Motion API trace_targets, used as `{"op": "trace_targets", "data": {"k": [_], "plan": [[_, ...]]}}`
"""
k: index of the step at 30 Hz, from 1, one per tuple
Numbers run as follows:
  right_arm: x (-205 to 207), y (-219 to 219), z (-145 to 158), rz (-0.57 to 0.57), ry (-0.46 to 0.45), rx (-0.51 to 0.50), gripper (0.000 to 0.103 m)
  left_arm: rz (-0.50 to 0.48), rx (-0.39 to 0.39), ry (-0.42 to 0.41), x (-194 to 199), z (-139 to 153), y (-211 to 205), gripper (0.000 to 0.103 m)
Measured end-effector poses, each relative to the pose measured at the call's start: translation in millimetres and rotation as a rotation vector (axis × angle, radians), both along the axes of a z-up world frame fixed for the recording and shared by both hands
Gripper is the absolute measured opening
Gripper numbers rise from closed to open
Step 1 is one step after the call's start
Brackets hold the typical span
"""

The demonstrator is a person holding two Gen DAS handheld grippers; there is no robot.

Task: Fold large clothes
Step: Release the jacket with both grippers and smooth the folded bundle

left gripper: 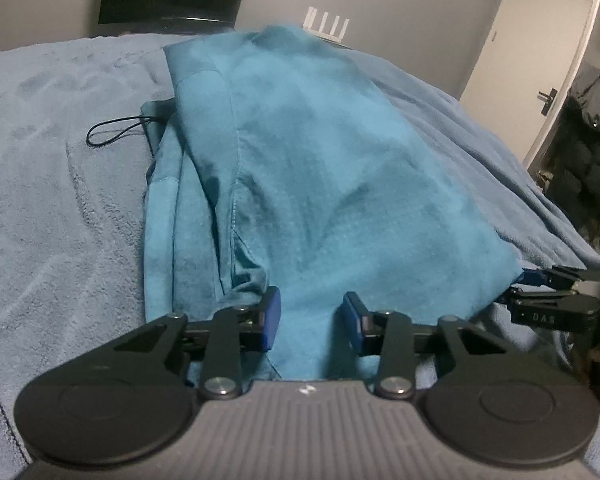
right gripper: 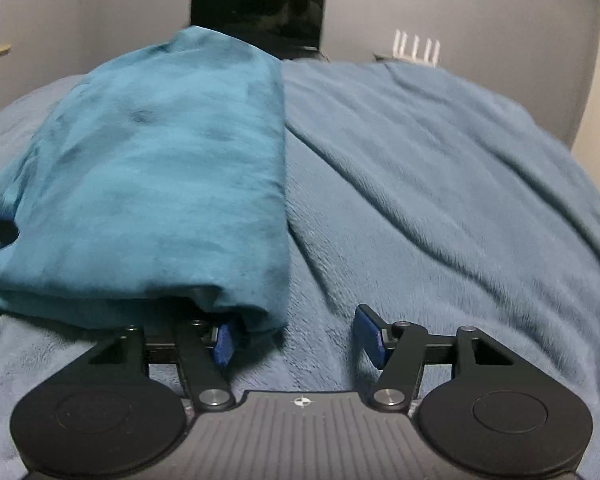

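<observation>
On the blanket (right gripper: 440, 184), your left claw (left gripper: 311, 320) and right claw (right gripper: 300, 338) sit spread at the folded teal garment's (left gripper: 320, 152) near edge

Left gripper (left gripper: 311, 320) and right gripper (right gripper: 296, 338): same build. Matte black linkage arms w/ silver pivot screws, two round black discs at base, grey ribbed centre housing w/ small crosshair mark. Blue pads on jaws. White "DAS" lettering on right gripper's side, seen in left view.
</observation>
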State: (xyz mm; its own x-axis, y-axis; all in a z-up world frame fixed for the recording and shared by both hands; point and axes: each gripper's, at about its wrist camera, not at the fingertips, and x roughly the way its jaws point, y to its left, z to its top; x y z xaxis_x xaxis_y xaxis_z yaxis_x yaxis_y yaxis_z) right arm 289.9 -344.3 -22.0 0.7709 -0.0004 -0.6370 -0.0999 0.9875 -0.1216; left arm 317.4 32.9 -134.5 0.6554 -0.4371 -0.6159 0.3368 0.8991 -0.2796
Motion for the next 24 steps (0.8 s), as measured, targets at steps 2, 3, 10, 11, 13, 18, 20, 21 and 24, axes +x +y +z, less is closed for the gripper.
{"op": "trace_targets", "data": {"k": [2,3,10,11,13,18,20,21,24], "plan": [[0.3,-0.2,-2.4,-0.003,0.008,0.009,0.064,0.0,0.004,0.0,0.9,-0.4,0.6,0.036],[-0.5,-0.4,-2.1,-0.006,0.017,0.017,0.064,0.002,0.007,0.001,0.9,-0.4,0.6,0.036],[-40.5,-18.5,44.0,0.106,0.029,0.125,0.062,0.002,-0.014,0.021,0.5,3.1,1.8,0.036],[-47.5,-18.7,51.7,0.121,-0.009,0.131,0.062,0.002,-0.013,0.022,1.0,2.9,1.2,0.036],[-56.1,-16.2,61.5,0.155,-0.086,0.157,0.058,0.001,-0.01,0.021,0.9,2.8,0.9,0.036],[-42.5,11.8,57.4,0.243,-0.163,0.12,0.021,0.0,-0.021,0.032,1.7,2.8,3.5,0.036],[-28.8,23.1,44.1,0.262,-0.121,0.065,0.019,-0.003,-0.026,0.04,2.6,2.1,4.0,0.036],[-25.6,25.9,32.6,0.262,-0.1,0.02,0.018,-0.009,-0.033,0.046,3.4,1.3,4.2,0.036],[-20.7,30.4,12.6,0.262,-0.079,-0.061,0.019,-0.017,-0.02,0.043,4.1,-0.7,1.6,0.036]]}}
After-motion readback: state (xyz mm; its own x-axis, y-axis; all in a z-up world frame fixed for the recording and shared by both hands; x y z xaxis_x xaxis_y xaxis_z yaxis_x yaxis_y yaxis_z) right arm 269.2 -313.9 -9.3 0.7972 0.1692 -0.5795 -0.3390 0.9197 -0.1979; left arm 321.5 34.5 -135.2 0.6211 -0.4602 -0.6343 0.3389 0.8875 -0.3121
